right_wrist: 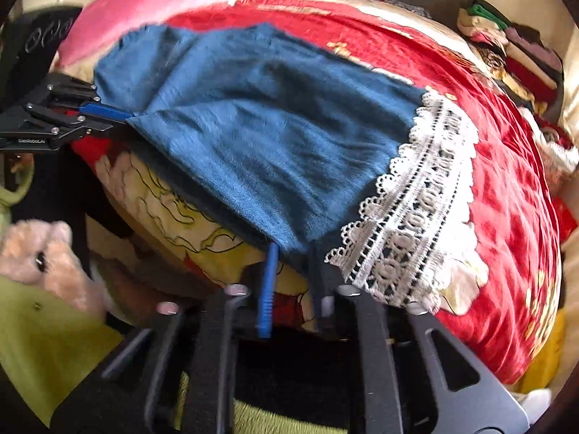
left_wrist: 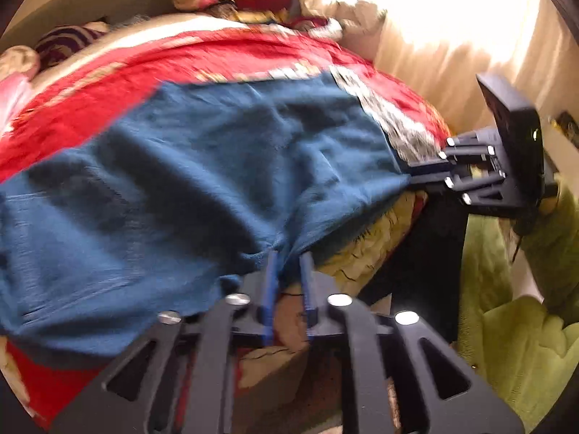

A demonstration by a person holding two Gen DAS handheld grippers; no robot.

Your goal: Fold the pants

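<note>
1. Here we have the pants (left_wrist: 202, 166) spread flat on the red quilt (left_wrist: 108, 108) of a bed, with their near edge hanging just over the bed's side toward us.
2. In the left wrist view, the left gripper (left_wrist: 289, 258) sits at 6 o'clock of the pants, at the near hem. Its jaws stand slightly apart with a fold of blue cloth between them; whether the pads press on it we cannot tell.
3. The right gripper (right_wrist: 295, 249) is at the near edge too, beside the lace cuff (right_wrist: 416, 209). Its jaws are narrowly parted and the cloth edge runs into the gap; the motion blur hides whether it is pinched.
4. In the left view the right gripper shows at 3 o'clock; in the right view the left gripper shows at 9 o'clock, its blue finger (right_wrist: 105, 111) touching the pants' corner.
5. We judge the step to be taking hold of the near edge, one gripper towards each end, ready for a fold.
6. The next move calls for a firm pinch on both sides, then an even lift and carry towards 12 o'clock, so the near edge lands on the far one without skewing.
7. The long axis runs across the bed from 9 to 3 o'clock in both views. In the right view the lace cuff end points to 4 o'clock and the other end to 10 o'clock.
</note>
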